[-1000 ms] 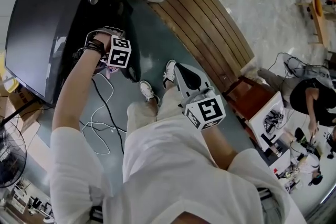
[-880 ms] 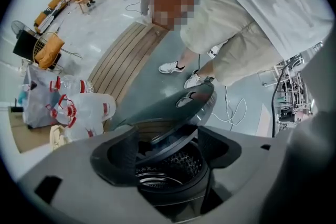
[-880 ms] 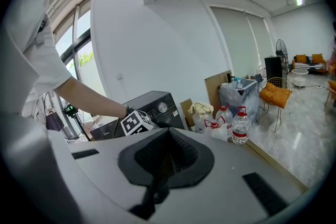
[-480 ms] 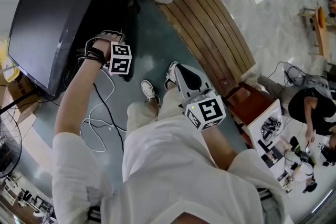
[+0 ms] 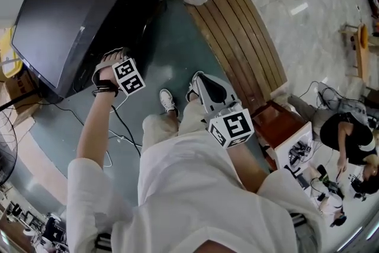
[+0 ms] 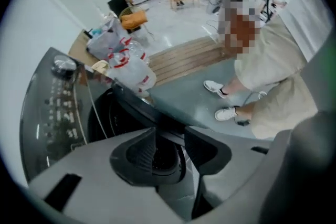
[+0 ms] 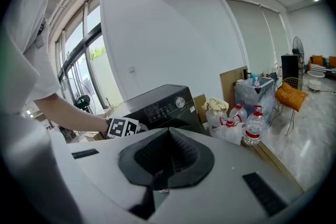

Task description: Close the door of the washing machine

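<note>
- At the upper left of the head view the black washing machine (image 5: 71, 9) stands on the teal floor (image 5: 177, 50). The person's left arm reaches out straight to the lower corner of its front. The left gripper (image 5: 123, 73) points steeply downward there, its marker cube (image 5: 129, 76) turned up toward the camera.
- Closer to the body in the same view, the right arm is bent. The right gripper (image 5: 205, 83) hangs above the person's white shoes (image 5: 169, 102), well apart from the machine, and aims toward the slatted wooden bench (image 5: 240, 32).
- Left gripper view: the fingers stand partly apart and have just been closing. Nothing is pinched between the pads, and only a dark part of the machine's front shows through the gap.
- This view alone shows the machine's front. The door (image 6: 107, 119) is the dark round area beside the control panel (image 6: 55, 113) and its knob (image 6: 64, 64). Whether the door is fully latched cannot be told.
- Right gripper view: the fingers are together with nothing between them.
- Only this view shows the machine upright from a distance, with the left gripper's cube against its near side at the end of the bare forearm. Water bottles (image 7: 253, 131) stand to the machine's right and tall windows (image 7: 86, 60) to its left.
</note>
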A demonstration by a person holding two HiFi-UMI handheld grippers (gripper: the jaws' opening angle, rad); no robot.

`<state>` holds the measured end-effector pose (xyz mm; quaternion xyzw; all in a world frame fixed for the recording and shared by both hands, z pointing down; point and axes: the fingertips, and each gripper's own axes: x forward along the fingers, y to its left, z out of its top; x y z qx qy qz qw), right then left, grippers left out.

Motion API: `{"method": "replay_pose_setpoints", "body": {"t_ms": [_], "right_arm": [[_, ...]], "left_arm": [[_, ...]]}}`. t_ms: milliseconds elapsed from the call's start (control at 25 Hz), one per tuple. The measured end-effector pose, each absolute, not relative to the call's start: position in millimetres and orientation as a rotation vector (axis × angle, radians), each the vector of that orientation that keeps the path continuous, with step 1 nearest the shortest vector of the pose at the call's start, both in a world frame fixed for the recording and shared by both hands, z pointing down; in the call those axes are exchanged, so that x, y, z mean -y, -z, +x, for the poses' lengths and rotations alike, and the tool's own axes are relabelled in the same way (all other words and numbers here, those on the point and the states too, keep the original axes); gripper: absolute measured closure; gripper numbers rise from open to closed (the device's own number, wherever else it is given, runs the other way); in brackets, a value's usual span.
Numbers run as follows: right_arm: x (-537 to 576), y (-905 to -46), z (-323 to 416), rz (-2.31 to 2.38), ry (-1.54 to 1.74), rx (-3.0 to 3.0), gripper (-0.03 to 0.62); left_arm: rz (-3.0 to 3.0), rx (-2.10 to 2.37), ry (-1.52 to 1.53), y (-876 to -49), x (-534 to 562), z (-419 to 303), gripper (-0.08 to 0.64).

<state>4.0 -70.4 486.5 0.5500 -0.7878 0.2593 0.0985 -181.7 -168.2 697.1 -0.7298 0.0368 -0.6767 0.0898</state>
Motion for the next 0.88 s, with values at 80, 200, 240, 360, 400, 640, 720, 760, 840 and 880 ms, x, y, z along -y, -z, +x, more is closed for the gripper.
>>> {"method": "replay_pose_setpoints", "body": {"t_ms": [80,200,240,360,400,640,720,760,840,880], "right_arm": [[72,-489,-4,1.608,-0.771,2.323,0.594],[72,-491,-15,1.572,-0.774,2.316,0.594],[73,-492,-18,1.559,-0.770,2.316,0.594],[72,-492,-26,1.526,-0.756,2.311,0.594],[71,-492,-28,1.517,-0.750,2.309,0.594],[66,-491,-33,1.474,-0.712,2.292,0.594],[68,-487,-36,1.461,-0.693,2.293,0.594],[69,-485,-38,1.456,-0.685,2.292,0.594],[67,-482,-44,1.448,-0.675,2.293,0.594],[66,-480,-47,1.442,-0.669,2.296,0.594]], "left_arm": [[-2.318,-0.313,1.946,-687,171,-181,0.445],[-2.581,-0.583,1.833,-676,163,-173,0.486],[-2.640,-0.646,1.810,-678,159,-171,0.488],[-2.653,-0.791,1.785,-698,157,-178,0.519],[-2.643,-0.841,1.765,-702,159,-182,0.545],[-2.688,-1.066,1.633,-702,167,-190,0.554],[-2.680,-1.144,1.617,-703,172,-195,0.553],[-2.670,-1.177,1.613,-704,175,-199,0.552],[-2.647,-1.234,1.609,-704,179,-209,0.554],[-2.638,-1.267,1.605,-705,180,-215,0.552]]}}
